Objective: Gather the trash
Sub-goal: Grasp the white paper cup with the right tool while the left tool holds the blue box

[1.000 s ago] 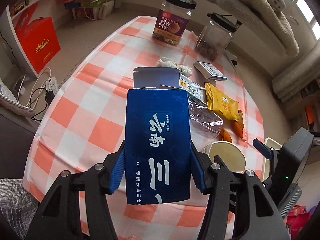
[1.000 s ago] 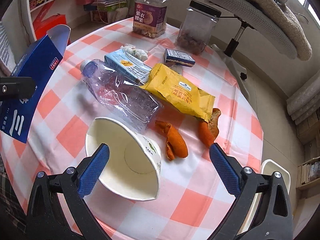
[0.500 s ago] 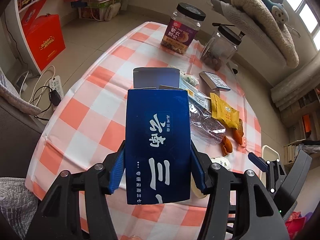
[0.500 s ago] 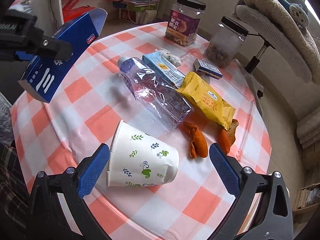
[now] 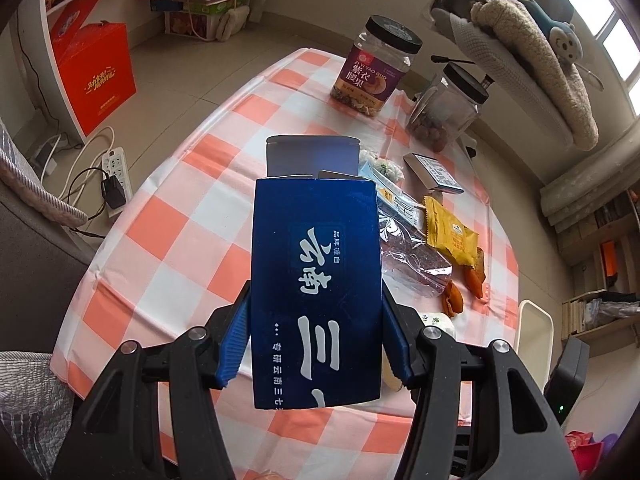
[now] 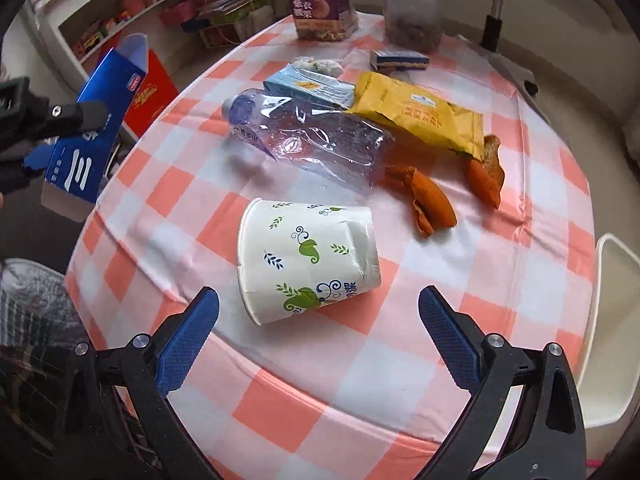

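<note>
left gripper (image 5: 316,344): clamps blue carton (image 5: 316,280) clear of table, presumably for binning | right gripper (image 6: 318,340): fingers wide, empty, poised above tipped paper cup (image 6: 306,260), likely next

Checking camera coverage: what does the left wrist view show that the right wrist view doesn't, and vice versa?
Left wrist only: power strip on the floor, left gripper pads clamped on the blue box.
Right wrist only: the whole paper cup lying on its side, right gripper open around empty air.
Both: blue box, crushed bottle, yellow packet, orange peels.
</note>
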A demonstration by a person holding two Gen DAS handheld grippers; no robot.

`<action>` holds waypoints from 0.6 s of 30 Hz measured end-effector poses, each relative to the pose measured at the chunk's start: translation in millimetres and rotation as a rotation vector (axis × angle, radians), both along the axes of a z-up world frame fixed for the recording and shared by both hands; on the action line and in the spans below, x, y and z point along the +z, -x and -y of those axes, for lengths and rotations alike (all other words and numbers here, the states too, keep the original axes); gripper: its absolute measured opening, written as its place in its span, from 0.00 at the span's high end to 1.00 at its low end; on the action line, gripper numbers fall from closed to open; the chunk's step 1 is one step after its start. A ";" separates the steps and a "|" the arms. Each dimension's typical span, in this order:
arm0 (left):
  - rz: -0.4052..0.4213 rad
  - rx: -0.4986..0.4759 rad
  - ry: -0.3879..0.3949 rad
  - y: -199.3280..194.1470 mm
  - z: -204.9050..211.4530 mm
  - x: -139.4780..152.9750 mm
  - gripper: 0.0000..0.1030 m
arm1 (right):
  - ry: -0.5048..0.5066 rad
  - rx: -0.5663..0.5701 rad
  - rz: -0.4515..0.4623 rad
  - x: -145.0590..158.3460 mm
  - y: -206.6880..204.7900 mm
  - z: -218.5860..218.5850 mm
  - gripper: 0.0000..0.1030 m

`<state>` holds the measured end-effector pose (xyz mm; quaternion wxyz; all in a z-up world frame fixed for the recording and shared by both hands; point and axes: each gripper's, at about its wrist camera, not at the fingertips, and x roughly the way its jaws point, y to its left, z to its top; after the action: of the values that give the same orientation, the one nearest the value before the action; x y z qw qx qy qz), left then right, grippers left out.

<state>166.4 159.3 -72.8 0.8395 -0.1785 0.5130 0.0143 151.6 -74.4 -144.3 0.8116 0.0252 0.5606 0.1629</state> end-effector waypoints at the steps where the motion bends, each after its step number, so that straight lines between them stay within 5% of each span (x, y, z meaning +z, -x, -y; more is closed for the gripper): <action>1: 0.000 -0.001 0.000 0.2 0.2 -0.3 0.45 | -0.077 -0.071 -0.061 -8.9 -1.9 8.4 0.08; 5: 0.001 -0.012 -0.002 -0.3 4.3 0.1 0.45 | -0.279 -0.242 -0.225 -40.1 -4.9 17.4 0.14; 13: -0.010 -0.012 0.004 -1.8 2.5 -3.3 0.45 | -0.304 -0.338 -0.175 -46.2 -30.2 -2.5 0.16; 15: -0.009 -0.006 0.003 -2.1 0.8 -3.2 0.45 | -0.285 -0.354 -0.145 -45.2 -37.5 0.6 0.23; 17: -0.010 -0.005 -0.001 -2.6 0.4 -3.2 0.45 | -0.251 -0.334 -0.116 -44.0 -41.8 3.2 0.47; 18: -0.010 -0.008 -0.002 -2.9 1.0 -3.4 0.46 | -0.247 -0.318 -0.118 -45.2 -43.8 3.4 0.50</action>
<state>169.4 158.3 -76.2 0.8371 -0.1758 0.5180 0.0123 195.5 -77.8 -189.5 0.7836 0.2221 0.5718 0.0982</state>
